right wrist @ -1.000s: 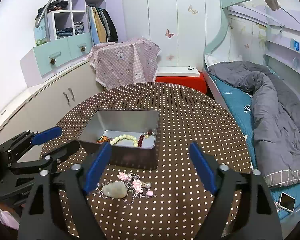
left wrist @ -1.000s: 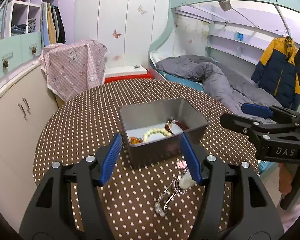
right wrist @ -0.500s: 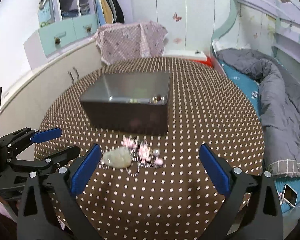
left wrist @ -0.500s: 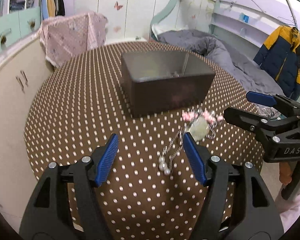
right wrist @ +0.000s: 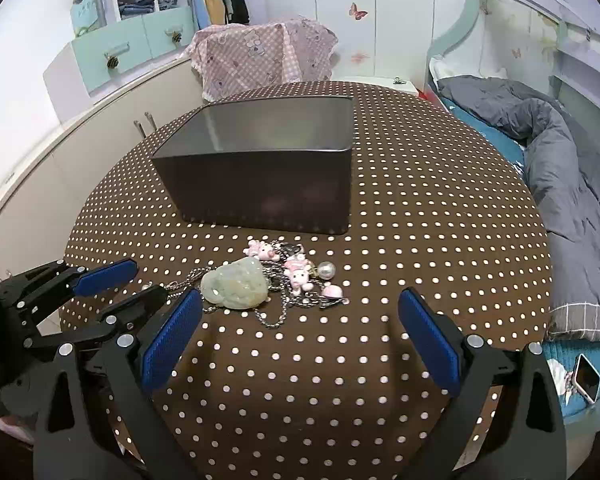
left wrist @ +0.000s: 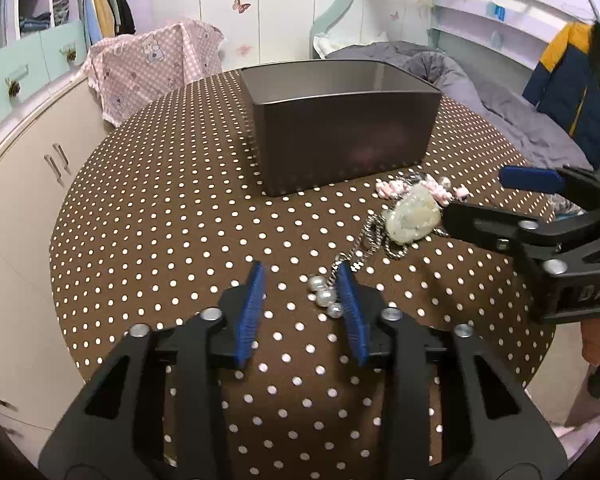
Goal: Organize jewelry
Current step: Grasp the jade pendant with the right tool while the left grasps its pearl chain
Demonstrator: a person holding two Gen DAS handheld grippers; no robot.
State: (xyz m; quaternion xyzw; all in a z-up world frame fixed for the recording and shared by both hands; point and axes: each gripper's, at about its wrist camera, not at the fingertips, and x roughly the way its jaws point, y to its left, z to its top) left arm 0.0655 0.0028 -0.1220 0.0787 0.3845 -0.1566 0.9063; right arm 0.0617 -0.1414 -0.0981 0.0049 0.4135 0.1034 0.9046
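Jewelry tangle sits on the dotted desk (right wrist: 420, 184), between the claws and the tin, none of it lifted yet.

Nearest: left claw (left wrist: 302, 308) low over the desk, jaws closing. The pearl cluster (left wrist: 323, 296) on the chain end lies between them, hard against the right-hand pad; the other pad is still apart from it, so not clamped yet, nothing gripped.

Right claw (right wrist: 300, 332) spread wide and empty, just short of the pile. In line with its gap: pale green jade pendant (right wrist: 236, 286), silver chain (right wrist: 274, 316) looped round it, pink charms (right wrist: 296, 270) and a single pearl bead (right wrist: 326, 270) beyond.

Behind that, touching nothing: grey metal tin (right wrist: 260, 200), open top, contents hidden from this low angle. Bed with grey quilt (right wrist: 560, 152) well behind on the right.

Step, my read: picking the chained piece off the desk for transfer to the tin. Left is taking the pearl end.

Next needs:
- left finishes closing on the pearls or the chain just above them; round beads may squirt out of flat pads
- lift slowly, as the chain runs into the pendant pile and will drag the charms
- right claw could pinch the pendant or hold down the rest so only one piece comes away
- then up over the tin rim and release
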